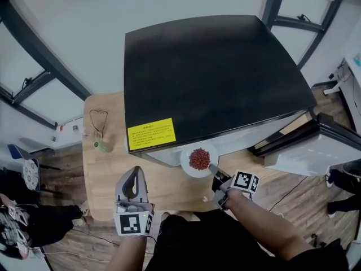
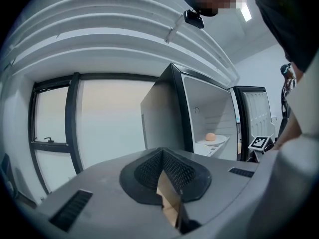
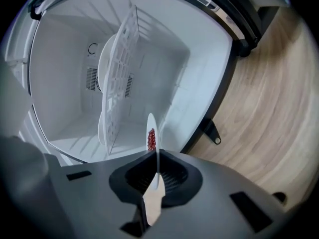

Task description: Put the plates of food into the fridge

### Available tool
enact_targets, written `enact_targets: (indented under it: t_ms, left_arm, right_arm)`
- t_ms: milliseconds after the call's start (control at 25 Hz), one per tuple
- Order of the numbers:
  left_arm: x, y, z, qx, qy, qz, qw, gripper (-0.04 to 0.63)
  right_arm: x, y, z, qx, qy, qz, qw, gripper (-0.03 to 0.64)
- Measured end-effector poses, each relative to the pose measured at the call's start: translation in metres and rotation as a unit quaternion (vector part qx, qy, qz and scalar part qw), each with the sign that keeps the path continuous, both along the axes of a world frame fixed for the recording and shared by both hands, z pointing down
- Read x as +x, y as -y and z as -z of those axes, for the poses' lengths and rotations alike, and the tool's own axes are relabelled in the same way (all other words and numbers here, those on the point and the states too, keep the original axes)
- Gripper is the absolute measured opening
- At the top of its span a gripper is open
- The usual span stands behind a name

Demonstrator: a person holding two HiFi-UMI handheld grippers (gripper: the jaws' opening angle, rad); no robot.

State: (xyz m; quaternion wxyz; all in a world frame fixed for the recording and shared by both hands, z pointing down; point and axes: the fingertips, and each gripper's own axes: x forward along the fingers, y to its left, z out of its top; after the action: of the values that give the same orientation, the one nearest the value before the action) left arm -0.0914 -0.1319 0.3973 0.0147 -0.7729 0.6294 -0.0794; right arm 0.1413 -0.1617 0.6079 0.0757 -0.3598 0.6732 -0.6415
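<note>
A black-topped fridge (image 1: 214, 78) fills the centre and upper right of the head view, and its door (image 1: 316, 145) hangs open at the right edge. In the right gripper view the white interior takes up the upper left, with a white wire shelf (image 3: 119, 83) across it. A wooden table (image 1: 107, 174) lies under the fridge, showing at the lower left of the head view. The left gripper (image 1: 133, 173) sits low and left of centre over the table, its jaws brought together at the tips with nothing between them. The right gripper (image 1: 214, 171), lower centre, has its jaws clamped on the rim of a white plate (image 1: 198, 161), which is at the fridge's open front, just below the black top. A heap of red food (image 1: 198, 158) lies on the plate. In the left gripper view a second plate (image 2: 215, 141) with a round orange item (image 2: 211, 136) rests inside the fridge. A yellow label (image 1: 151, 135) sits on the fridge top's lower left corner.
</note>
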Motion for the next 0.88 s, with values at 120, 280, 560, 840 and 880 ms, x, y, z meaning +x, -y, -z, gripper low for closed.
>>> enact_targets:
  t_ms: [120,280,560,840,880]
  left_arm:
    - [-0.008,0.005,0.002,0.001,0.003,0.014,0.9999,0.005]
    - [-0.017,0.011,0.007,-0.001,0.007,0.03,0.9995,0.005]
    - [-0.026,0.009,0.006,-0.012,0.02,0.04,0.999,0.004]
    - [-0.049,-0.001,-0.002,-0.025,0.017,0.062,0.9977,0.005]
    - [-0.052,-0.002,-0.002,-0.025,0.017,0.063,0.9975,0.004]
  right_arm:
    - [0.001,0.012,-0.006,-0.008,-0.005,-0.006,1.0,0.029]
    - [0.001,0.028,-0.017,-0.021,-0.02,-0.015,0.999,0.029]
    - [-0.005,0.06,-0.021,-0.005,-0.048,-0.023,0.999,0.029]
    - [-0.01,0.074,-0.031,-0.001,-0.073,-0.022,0.997,0.029]
    - [-0.013,0.076,-0.03,0.003,-0.079,-0.017,0.997,0.028]
